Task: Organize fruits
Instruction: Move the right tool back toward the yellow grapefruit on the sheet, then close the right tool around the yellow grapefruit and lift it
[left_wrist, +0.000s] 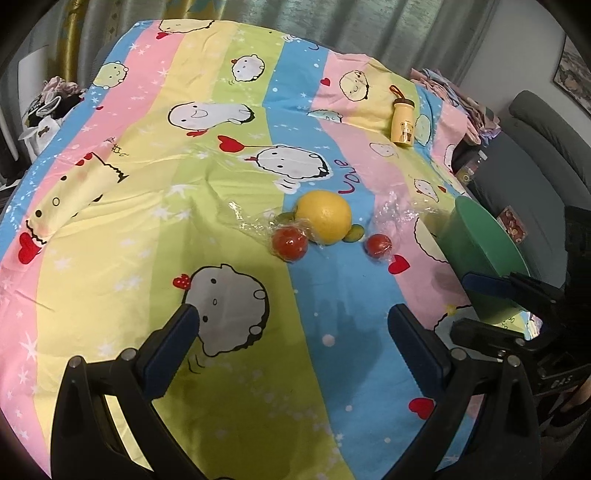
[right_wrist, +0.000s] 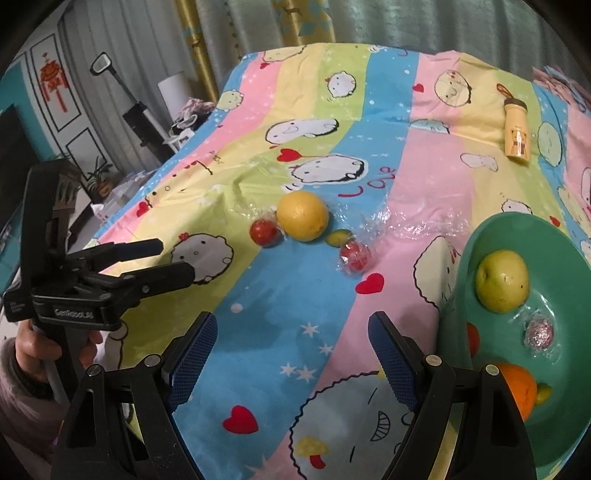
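Both grippers, left (left_wrist: 293, 325) and right (right_wrist: 291, 332), hover with jaws spread and empty above the striped cartoon bedsheet (right_wrist: 280, 295); right of them sits a green bowl (right_wrist: 561, 387) holding a pear (right_wrist: 501, 280) and an orange (right_wrist: 519, 387), while farther off lie a grapefruit (right_wrist: 303, 215), two wrapped tomatoes (right_wrist: 264, 232) (right_wrist: 354, 256) and a small lime (right_wrist: 338, 236)

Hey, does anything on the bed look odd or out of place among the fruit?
Yes: a yellow bottle lies tipped on its side far up the bedspread, away from the fruit. Crumpled clear plastic wrap is also strewn near the green bowl.
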